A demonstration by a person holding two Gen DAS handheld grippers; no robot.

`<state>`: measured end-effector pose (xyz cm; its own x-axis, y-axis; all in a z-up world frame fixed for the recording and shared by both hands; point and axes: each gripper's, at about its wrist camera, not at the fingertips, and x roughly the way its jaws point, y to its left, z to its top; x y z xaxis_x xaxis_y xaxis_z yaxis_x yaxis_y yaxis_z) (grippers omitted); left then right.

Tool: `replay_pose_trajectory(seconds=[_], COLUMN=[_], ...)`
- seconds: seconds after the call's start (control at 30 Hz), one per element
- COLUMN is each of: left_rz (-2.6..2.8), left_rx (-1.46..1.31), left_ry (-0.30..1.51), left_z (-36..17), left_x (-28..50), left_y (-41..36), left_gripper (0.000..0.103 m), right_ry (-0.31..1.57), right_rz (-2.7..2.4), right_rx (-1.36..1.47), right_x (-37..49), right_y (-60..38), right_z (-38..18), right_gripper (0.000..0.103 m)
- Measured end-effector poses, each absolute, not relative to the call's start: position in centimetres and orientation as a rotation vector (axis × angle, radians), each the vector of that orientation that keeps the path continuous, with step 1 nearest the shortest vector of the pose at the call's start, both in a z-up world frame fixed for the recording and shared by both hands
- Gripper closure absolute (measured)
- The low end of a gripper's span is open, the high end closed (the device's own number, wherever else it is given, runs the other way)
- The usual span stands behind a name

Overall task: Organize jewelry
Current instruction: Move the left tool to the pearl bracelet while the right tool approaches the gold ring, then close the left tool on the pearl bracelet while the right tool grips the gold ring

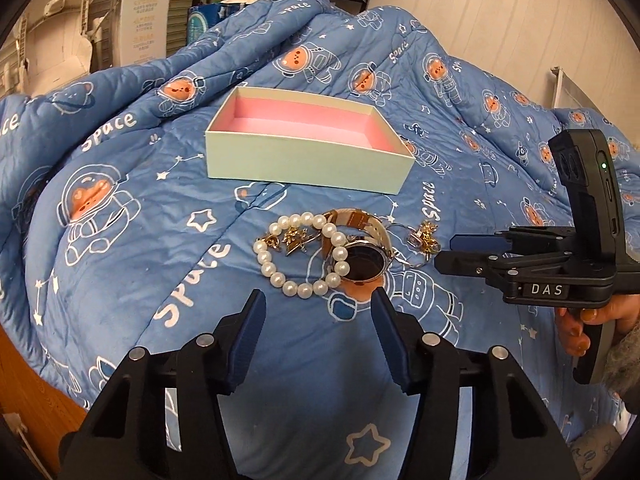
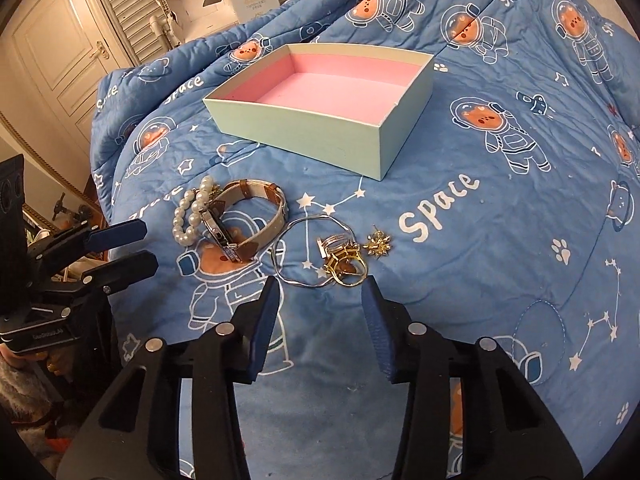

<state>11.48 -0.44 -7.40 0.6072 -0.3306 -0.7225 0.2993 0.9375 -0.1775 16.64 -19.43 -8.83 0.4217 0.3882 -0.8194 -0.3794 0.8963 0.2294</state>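
A mint box with a pink lining (image 1: 308,162) (image 2: 320,124) sits open and empty on the blue quilt. In front of it lie a pearl bracelet (image 1: 266,270) (image 2: 185,216), a watch with a tan strap (image 1: 366,264) (image 2: 248,216), a thin silver bangle (image 2: 280,268), gold rings (image 2: 346,270) (image 1: 422,238) and small gold brooches (image 1: 294,238) (image 2: 378,245). My left gripper (image 1: 318,306) is open, just short of the pearls and watch; it also shows in the right wrist view (image 2: 132,246). My right gripper (image 2: 320,292) is open, just short of the rings; it also shows in the left wrist view (image 1: 446,252).
The blue space-print quilt (image 1: 140,240) (image 2: 480,240) covers the whole surface and bunches up behind the box. A white carton (image 1: 144,20) and shelves stand beyond it. A door (image 2: 60,60) is at the far left.
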Motion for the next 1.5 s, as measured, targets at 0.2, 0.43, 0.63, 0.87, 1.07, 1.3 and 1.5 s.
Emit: replay_pose_trajectory(seconds=[0.2, 0.43, 0.63, 0.87, 1.07, 1.3, 1.5], left_rz=[-0.393, -0.449, -0.457, -0.458, -0.445, -0.414, -0.400], left_rx=[0.012, 0.051, 0.034, 0.009, -0.021, -0.084, -0.154], left_ry=[0.867, 0.872, 0.884, 0.864, 0.835, 0.828, 0.806], left_z=[-8.1, -8.6, -9.0, -8.6, -7.8, -6.7, -4.6], left_x=[13.3, 14.1, 14.6, 14.0, 13.3, 12.8, 13.1], left_y=[-1.1, -2.2, -2.3, -2.1, -1.4, 0.4, 1.8], left_gripper=[0.061, 0.068, 0.087, 0.094, 0.094, 0.094, 0.094], right_ry=[1.039, 1.055, 1.050, 1.030, 1.008, 0.934, 0.892], right_rz=[0.447, 0.452, 0.450, 0.441, 0.406, 0.362, 0.395], right_rx=[-0.028, 0.005, 0.017, 0.045, 0.078, 0.079, 0.050], right_x=[17.7, 18.5, 18.8, 18.1, 17.0, 14.9, 13.9], right_y=[-19.4, -19.6, -19.6, -20.0, -20.0, -19.8, -18.9], right_z=[-9.4, -10.1, -10.3, -10.2, -9.6, -7.8, -6.4], right_gripper=[0.063, 0.067, 0.078, 0.078, 0.078, 0.078, 0.078])
